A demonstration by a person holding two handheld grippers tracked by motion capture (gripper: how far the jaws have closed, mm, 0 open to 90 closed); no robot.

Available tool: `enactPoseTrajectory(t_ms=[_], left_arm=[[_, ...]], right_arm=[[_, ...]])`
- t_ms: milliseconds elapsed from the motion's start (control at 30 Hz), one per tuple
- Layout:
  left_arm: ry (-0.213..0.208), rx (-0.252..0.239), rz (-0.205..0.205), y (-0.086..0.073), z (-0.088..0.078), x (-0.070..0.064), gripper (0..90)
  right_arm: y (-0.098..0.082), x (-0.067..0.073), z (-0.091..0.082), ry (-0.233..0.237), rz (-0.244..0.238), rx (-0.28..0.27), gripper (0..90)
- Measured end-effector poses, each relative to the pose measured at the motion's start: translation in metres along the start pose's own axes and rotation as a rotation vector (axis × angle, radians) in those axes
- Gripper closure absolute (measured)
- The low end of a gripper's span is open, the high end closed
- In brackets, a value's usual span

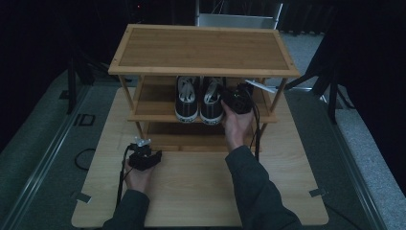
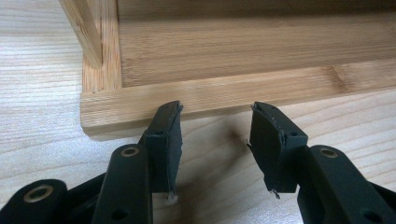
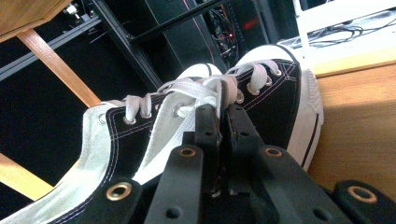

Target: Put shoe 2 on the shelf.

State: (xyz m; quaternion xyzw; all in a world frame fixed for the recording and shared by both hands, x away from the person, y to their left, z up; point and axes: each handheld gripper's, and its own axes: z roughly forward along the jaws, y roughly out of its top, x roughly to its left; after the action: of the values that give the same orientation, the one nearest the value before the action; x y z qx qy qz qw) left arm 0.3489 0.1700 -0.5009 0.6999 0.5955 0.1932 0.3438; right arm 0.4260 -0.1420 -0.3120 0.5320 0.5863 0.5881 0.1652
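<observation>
A pair of black canvas sneakers with white laces stands on the middle shelf of a bamboo shoe rack (image 1: 206,48): the left sneaker (image 1: 186,103) and the right sneaker (image 1: 211,106). My right gripper (image 1: 226,98) reaches in from the right. In the right gripper view it (image 3: 223,116) is shut on the upper edge of the right sneaker (image 3: 280,93), by the laces. My left gripper (image 1: 142,142) rests low over the table, open and holding nothing (image 2: 215,140), pointing at the front rail of the rack's bottom shelf (image 2: 210,93).
The rack stands at the far half of a light wooden table (image 1: 201,191). A rack post (image 2: 86,28) rises at the bottom shelf's corner. A white metal frame (image 1: 237,20) sits behind the rack. Dark stands flank the table.
</observation>
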Motion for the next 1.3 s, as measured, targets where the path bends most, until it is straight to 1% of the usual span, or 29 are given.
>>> enactPoseTrajectory(t_ms=[33, 100, 267, 333, 400, 433, 500, 533, 633, 700, 733, 767, 833, 900, 933, 967, 1100, 1233, 1300], left_arm=[[-0.001, 0.000, 0.000, 0.000, 0.000, 0.000, 53.7], [0.001, 0.000, 0.001, 0.000, 0.000, 0.000, 53.7], [0.001, 0.001, 0.000, 0.000, 0.000, 0.000, 53.6], [0.001, 0.001, 0.000, 0.000, 0.000, 0.000, 53.6], [0.001, 0.001, 0.000, 0.000, 0.000, 0.000, 53.6], [0.002, 0.001, 0.000, 0.000, 0.000, 0.000, 53.6], [0.002, 0.001, 0.000, 0.000, 0.000, 0.000, 53.5], [0.001, 0.002, 0.000, 0.000, 0.000, 0.000, 53.5], [0.001, 0.003, -0.004, 0.000, 0.000, 0.001, 53.4], [0.002, 0.003, -0.006, 0.000, 0.000, 0.001, 53.3], [0.001, 0.000, -0.011, 0.000, 0.000, 0.001, 53.4], [0.002, 0.001, -0.009, 0.000, 0.000, 0.001, 53.3], [0.004, 0.002, -0.006, 0.000, 0.000, 0.001, 53.1], [0.003, 0.001, -0.007, 0.000, 0.000, 0.001, 53.1], [0.004, 0.002, -0.007, 0.000, 0.000, 0.001, 53.1], [0.005, 0.002, -0.007, 0.000, 0.000, 0.001, 53.1], [0.005, 0.001, -0.009, 0.000, 0.000, 0.001, 53.1], [0.006, 0.001, -0.009, 0.000, 0.000, 0.001, 53.1], [0.006, 0.001, -0.008, 0.000, 0.000, 0.001, 53.1]], right_arm=[[0.000, 0.000, 0.000, -0.001, 0.000, -0.001, 85.1], [0.000, 0.001, 0.000, 0.009, 0.017, 0.001, 84.8], [-0.001, 0.004, 0.000, 0.022, 0.020, 0.001, 84.1], [-0.002, 0.004, 0.001, 0.019, 0.013, 0.001, 84.0], [-0.002, 0.003, 0.001, 0.009, -0.009, 0.006, 83.5], [-0.003, 0.002, 0.001, 0.006, -0.009, 0.006, 83.2], [-0.003, -0.002, 0.001, 0.025, 0.001, 0.008, 81.9], [-0.004, -0.003, 0.001, 0.032, -0.001, 0.007, 81.1], [-0.004, -0.005, 0.000, 0.045, -0.030, 0.011, 76.3], [-0.003, -0.007, -0.003, 0.056, -0.050, 0.013, 73.6], [-0.002, -0.009, -0.005, 0.063, -0.047, 0.015, 72.4], [-0.002, -0.012, -0.008, 0.074, -0.054, 0.017, 71.4], [-0.001, -0.013, -0.012, 0.079, -0.057, 0.018, 70.4], [0.000, -0.013, -0.017, 0.079, -0.065, 0.017, 70.4], [0.000, -0.013, -0.020, 0.079, -0.059, 0.024, 70.6], [0.000, -0.013, -0.023, 0.084, -0.064, 0.025, 70.9], [0.002, -0.014, -0.032, 0.083, -0.090, 0.007, 71.7], [0.001, -0.020, -0.043, 0.088, -0.090, -0.001, 72.8], [-0.001, -0.024, -0.047, 0.083, -0.096, 0.007, 74.0]])
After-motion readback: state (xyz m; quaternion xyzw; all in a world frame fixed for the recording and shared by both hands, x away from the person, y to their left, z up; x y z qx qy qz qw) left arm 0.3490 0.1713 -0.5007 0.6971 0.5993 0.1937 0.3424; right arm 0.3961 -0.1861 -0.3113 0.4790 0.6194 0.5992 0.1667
